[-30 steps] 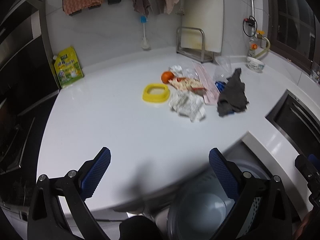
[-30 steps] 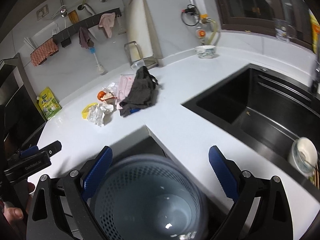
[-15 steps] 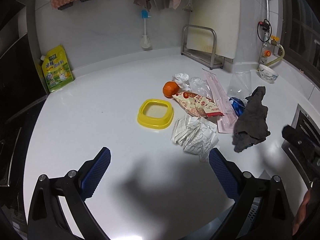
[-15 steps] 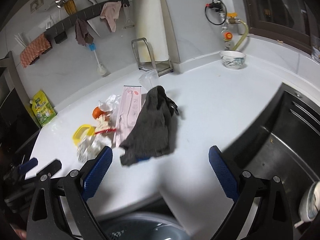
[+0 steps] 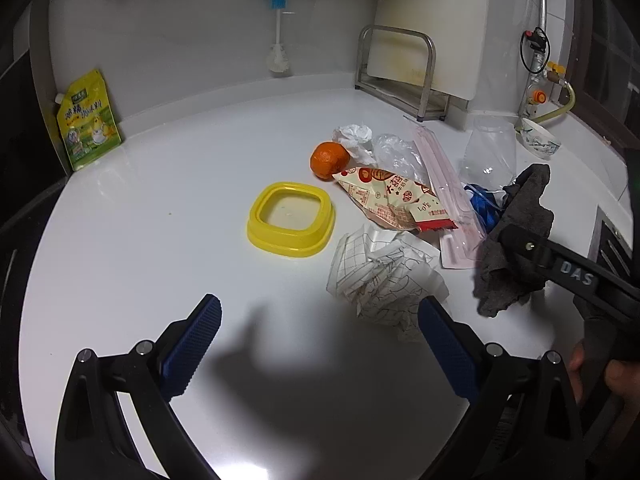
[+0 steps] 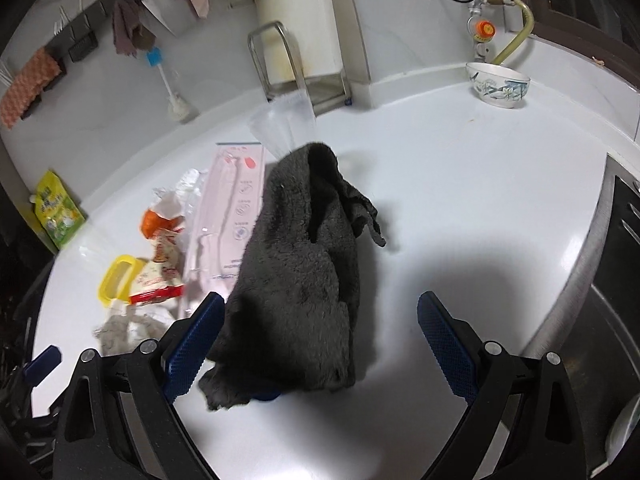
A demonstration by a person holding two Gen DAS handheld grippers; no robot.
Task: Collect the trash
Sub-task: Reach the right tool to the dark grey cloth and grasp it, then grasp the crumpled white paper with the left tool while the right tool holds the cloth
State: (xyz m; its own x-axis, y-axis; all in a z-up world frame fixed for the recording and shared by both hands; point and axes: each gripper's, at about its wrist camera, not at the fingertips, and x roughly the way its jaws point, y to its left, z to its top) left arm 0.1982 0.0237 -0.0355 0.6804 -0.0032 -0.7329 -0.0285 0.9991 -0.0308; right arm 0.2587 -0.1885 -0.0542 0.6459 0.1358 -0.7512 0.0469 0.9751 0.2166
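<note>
Left wrist view: the left gripper (image 5: 320, 340) hangs spread wide and empty over the white desk (image 5: 160, 220), its right pad (image 5: 444, 350) just beside a crumpled paper (image 5: 384, 276). Beyond lie a yellow lid (image 5: 291, 225), a red snack wrapper (image 5: 394, 200), an orange (image 5: 329, 160), a white tissue (image 5: 354, 136), a clear bag (image 5: 396, 154) and a pink packet (image 5: 444, 184). From the right wrist camera, the right gripper (image 6: 320, 340) is also spread and grasping nothing, its left pad (image 6: 192, 350) at the edge of a dark rag (image 6: 304, 272) heaped on the desk, with a blue bit (image 6: 264, 395) peeking from under it. A clear cup (image 6: 282, 124) lies behind the rag, a bowl (image 6: 498, 85) farther right.
</note>
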